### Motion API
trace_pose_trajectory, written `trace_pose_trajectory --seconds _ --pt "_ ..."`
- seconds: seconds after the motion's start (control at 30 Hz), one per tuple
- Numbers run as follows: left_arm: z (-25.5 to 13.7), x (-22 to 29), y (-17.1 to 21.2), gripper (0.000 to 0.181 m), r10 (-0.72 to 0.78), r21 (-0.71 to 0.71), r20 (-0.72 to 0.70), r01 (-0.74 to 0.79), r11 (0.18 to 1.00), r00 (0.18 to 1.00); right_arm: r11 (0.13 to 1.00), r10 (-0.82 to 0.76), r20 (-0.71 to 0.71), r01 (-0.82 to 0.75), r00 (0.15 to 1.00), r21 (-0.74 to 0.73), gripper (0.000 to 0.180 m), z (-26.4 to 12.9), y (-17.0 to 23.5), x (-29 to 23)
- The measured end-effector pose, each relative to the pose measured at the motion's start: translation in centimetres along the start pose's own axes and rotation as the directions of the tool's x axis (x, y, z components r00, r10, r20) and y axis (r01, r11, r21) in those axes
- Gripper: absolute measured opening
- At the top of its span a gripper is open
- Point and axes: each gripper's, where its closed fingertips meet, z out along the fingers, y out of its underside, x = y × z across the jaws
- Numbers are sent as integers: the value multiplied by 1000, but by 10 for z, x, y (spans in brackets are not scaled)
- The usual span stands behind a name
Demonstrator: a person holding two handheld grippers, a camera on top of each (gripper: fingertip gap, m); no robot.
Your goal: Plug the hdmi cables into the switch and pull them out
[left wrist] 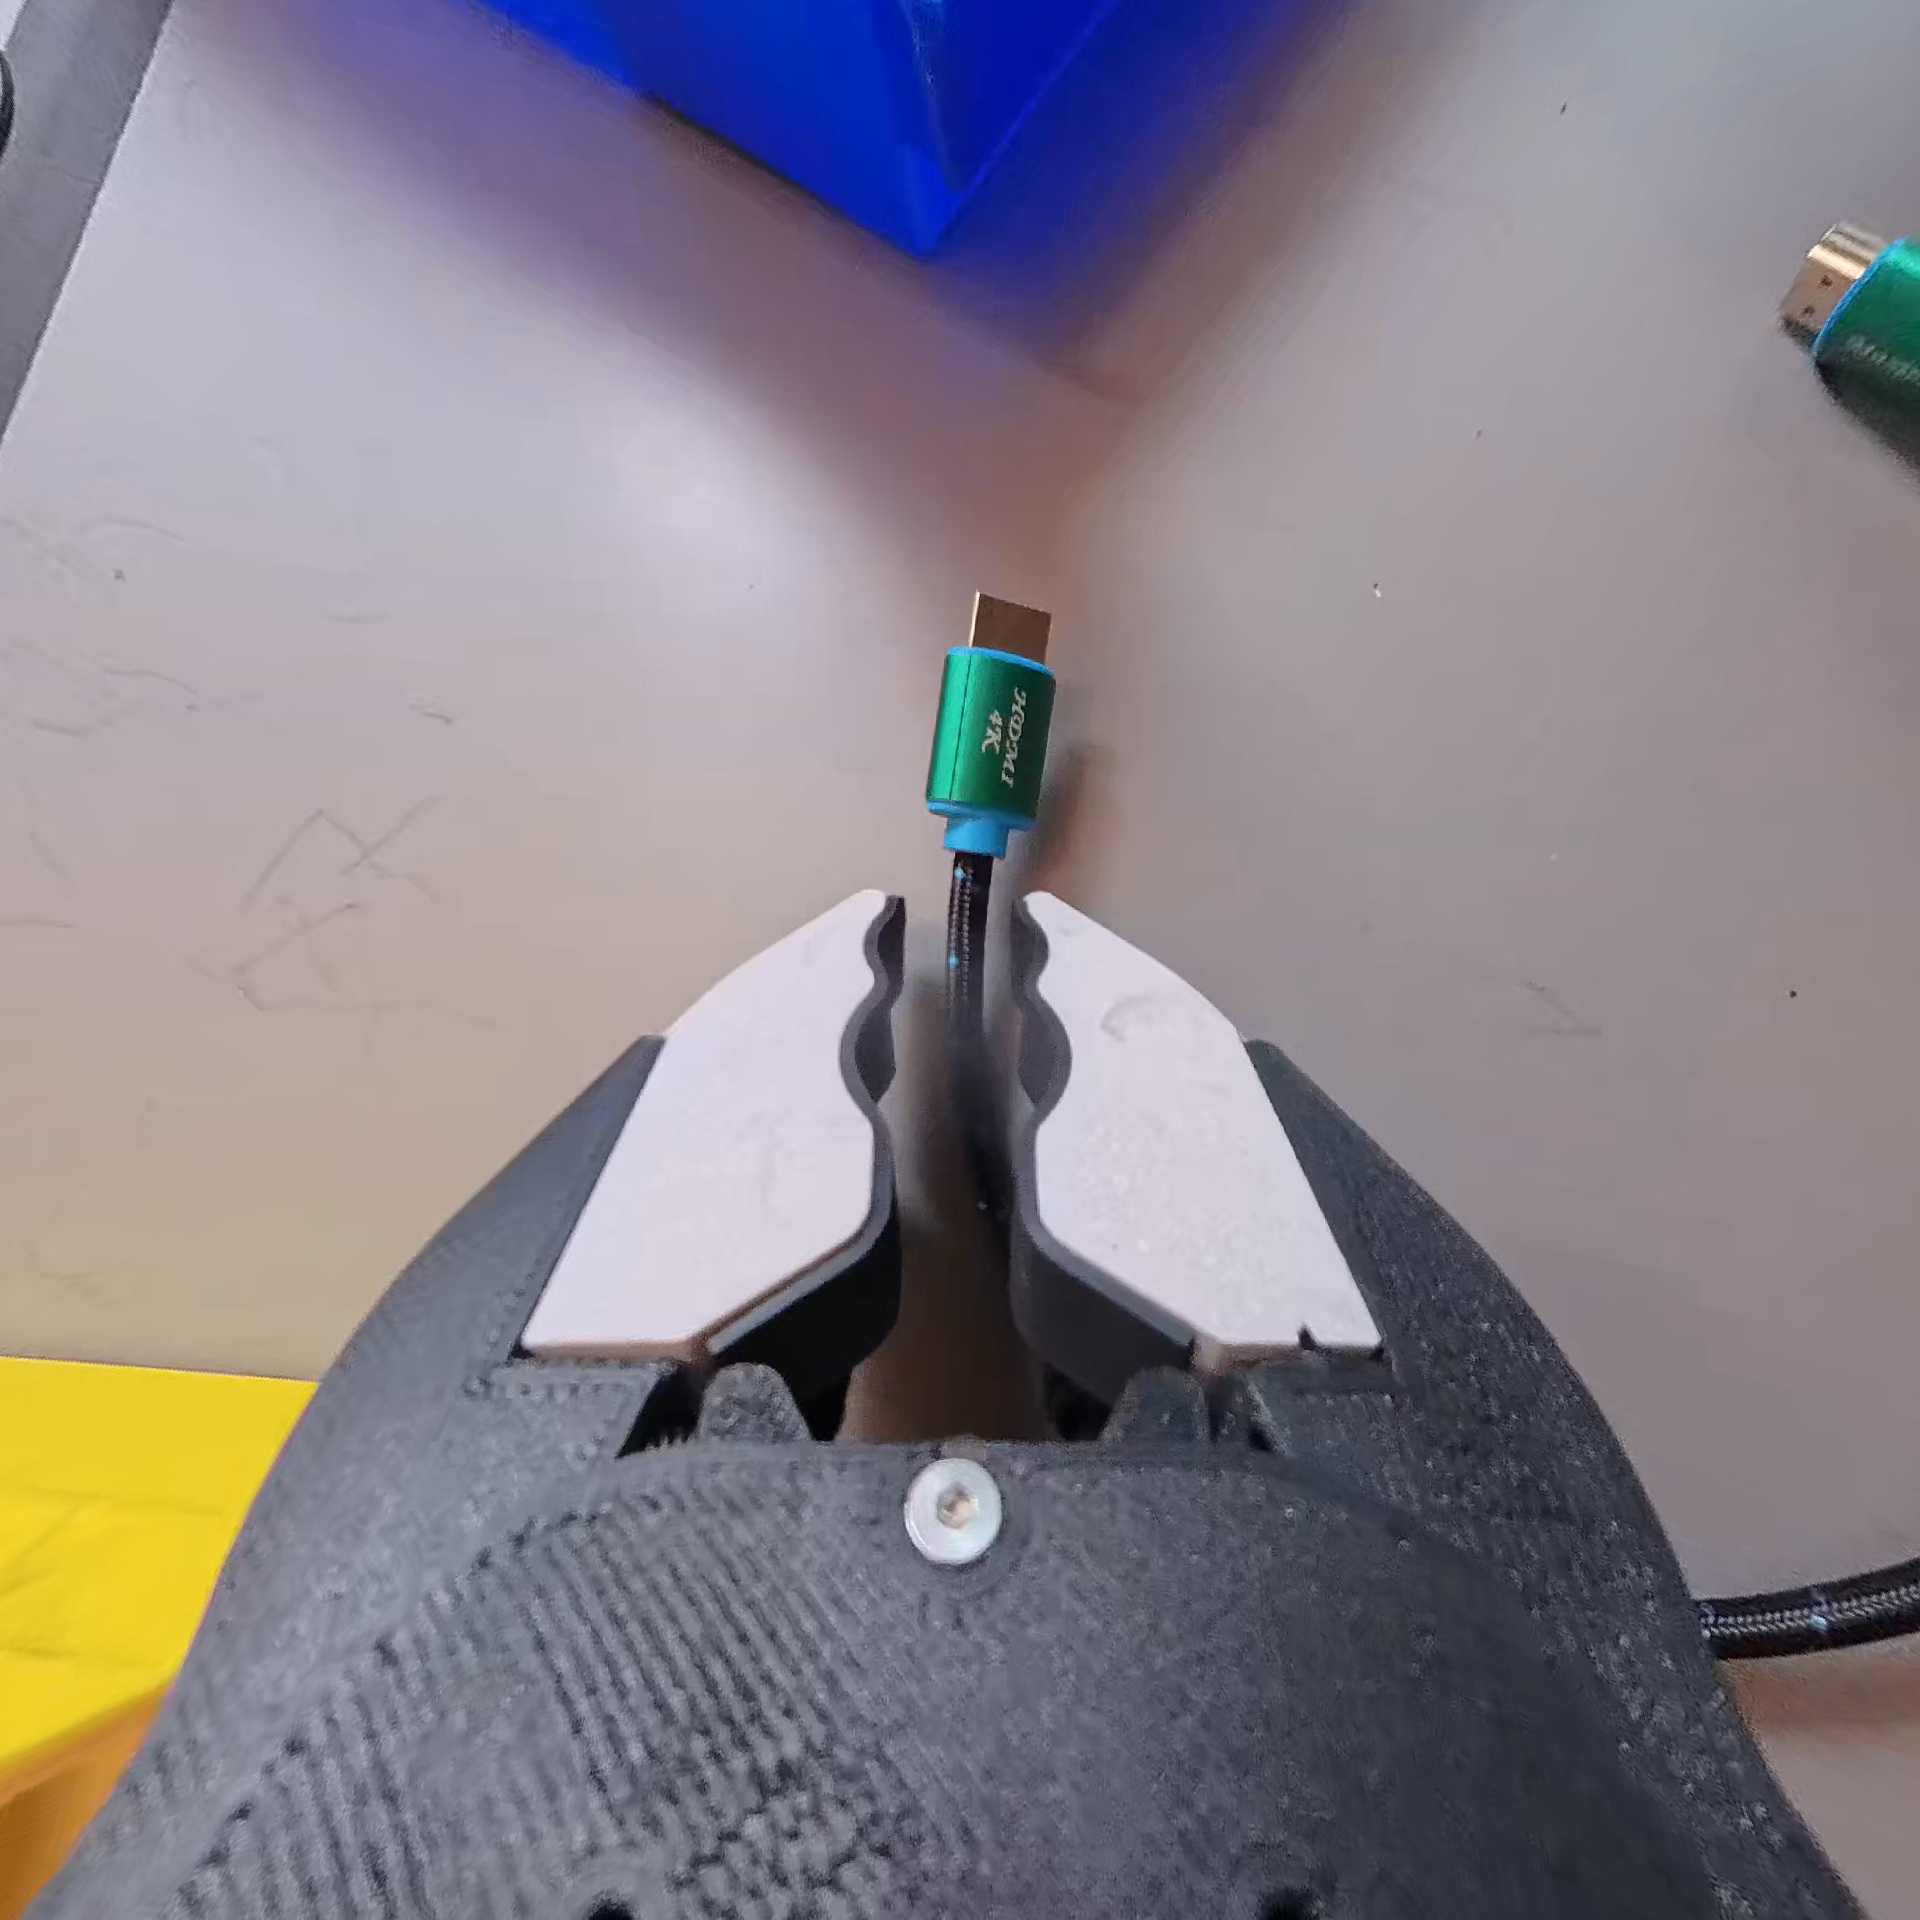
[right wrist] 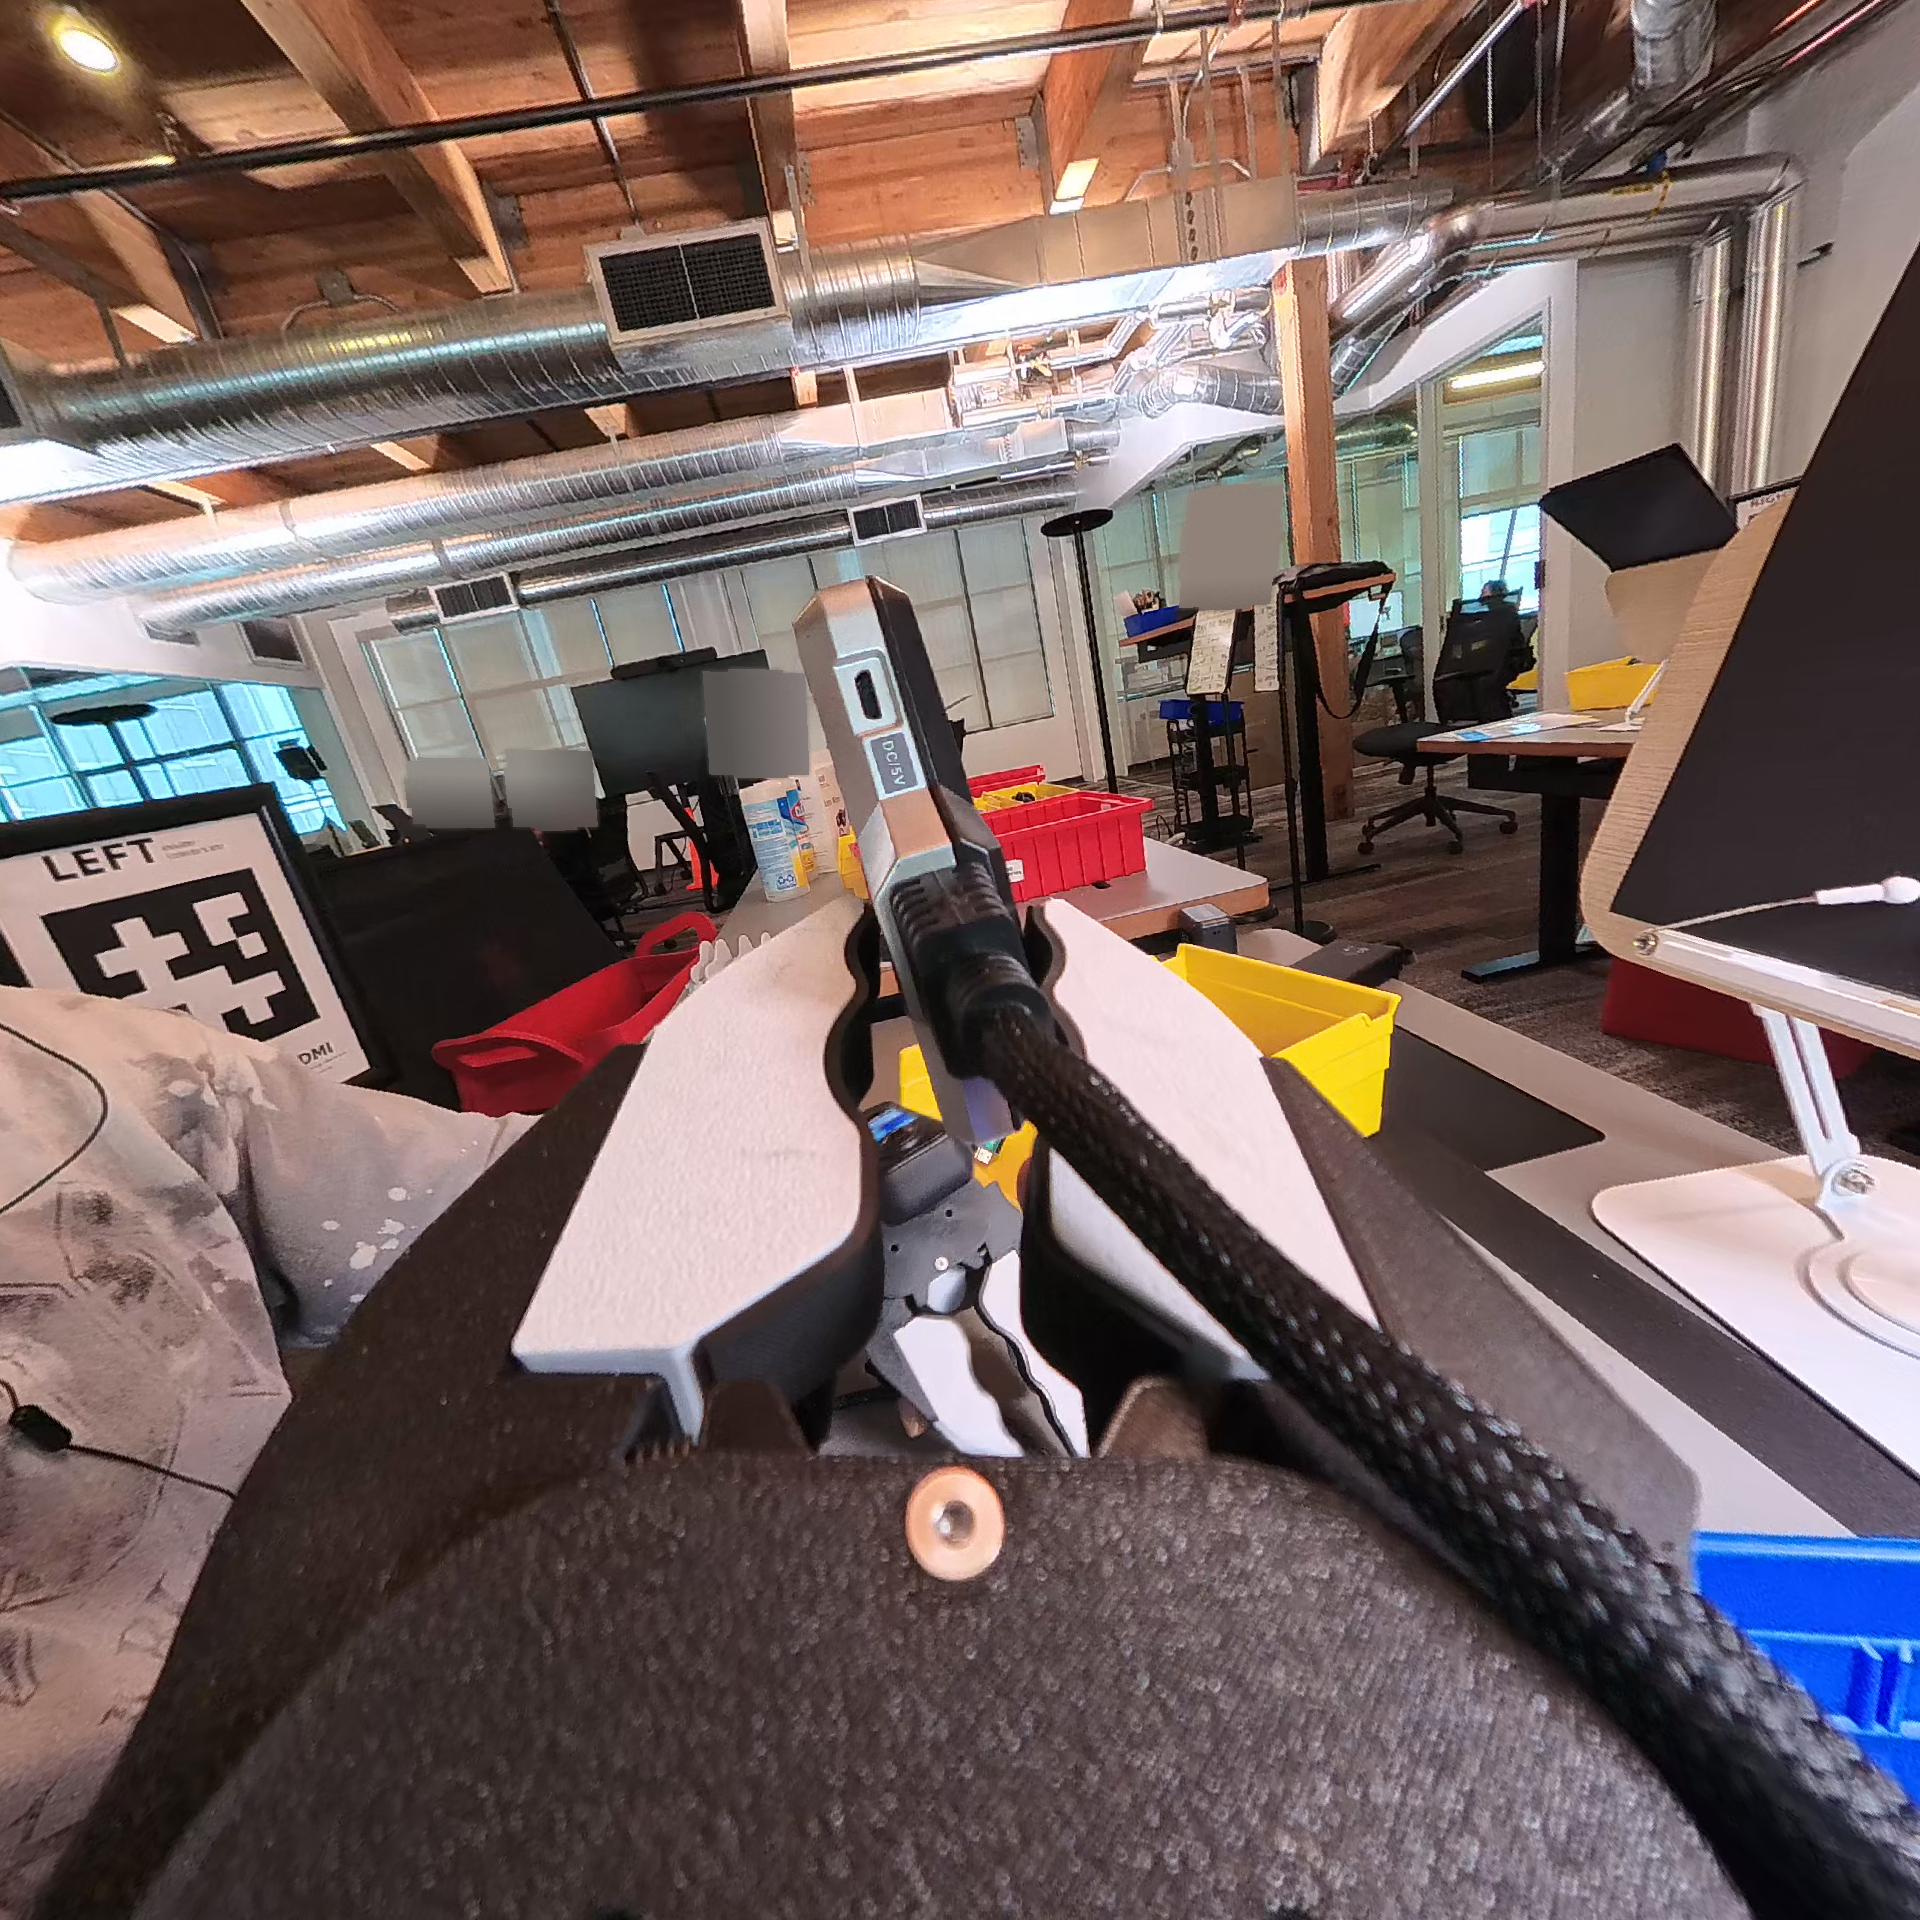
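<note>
In the left wrist view a green HDMI plug [left wrist: 992, 743] with a gold tip lies on the grey table [left wrist: 416, 623], pointing away. Its black braided cable [left wrist: 966, 997] runs back between my left gripper's [left wrist: 961, 920] fingers, which stand a little apart around it. A second green plug [left wrist: 1860, 322] lies at the right edge. In the right wrist view my right gripper [right wrist: 951, 925] is shut on the black plug [right wrist: 961, 940] at the near end of the grey switch [right wrist: 883, 748], held up in the air. A thick black cable [right wrist: 1299, 1299] trails from it to the lower right.
A blue bin [left wrist: 831, 104] stands beyond the plug and a yellow bin [left wrist: 104, 1538] at the lower left. The right wrist view shows a yellow bin [right wrist: 1299, 1018], a blue bin [right wrist: 1818, 1662], a white stand base [right wrist: 1766, 1247] and a person's sleeve [right wrist: 156, 1195].
</note>
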Motion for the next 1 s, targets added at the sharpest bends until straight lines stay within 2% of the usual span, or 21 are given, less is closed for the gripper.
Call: trace_pose_trajectory --seconds 0.03,0.1,0.17,0.33,0.4,0.53,0.6,0.63,0.67,0.83,1.0 --pt "-1 0 -1 21 16 -2 14 -16 1000 1000 1000 -1 -2 1 1000 0 26 0 0 0" --pt "-8 3 -7 23 46 9 47 -47 999 998 1000 -3 -5 3 1000 3 26 -2 -1 0" --pt "-22 19 -19 23 65 55 18 -65 996 998 1000 -5 -5 5 1000 10 26 -4 -3 0" --pt "-52 111 -48 30 22 143 -335 28 989 942 1000 3 -2 -3 1000 28 26 -7 -7 1" --pt "-51 144 -51 32 28 134 -404 29 991 914 1000 1 -4 -1 1000 27 26 -6 -7 1" --pt "-24 177 -36 36 96 47 -365 -85 995 926 1000 -8 -1 8 1000 25 26 -5 -8 -3" --pt "-15 185 -31 31 113 17 -367 -114 993 923 1000 -14 1 14 1000 26 26 -5 -9 -6" --pt "-15 189 -31 22 119 18 -375 -121 993 920 999 -17 3 17 1000 29 26 -6 -10 -7" --pt "-16 190 -32 15 127 25 -375 -127 992 918 999 -19 4 18 1000 31 26 -6 -11 -7" --pt "-32 174 -36 10 131 52 -311 -121 991 941 999 -16 6 16 1000 50 26 -10 -16 -7" --pt "-65 153 -51 9 121 153 -250 -84 985 961 998 -16 6 16 1000 59 26 -13 -19 -8"
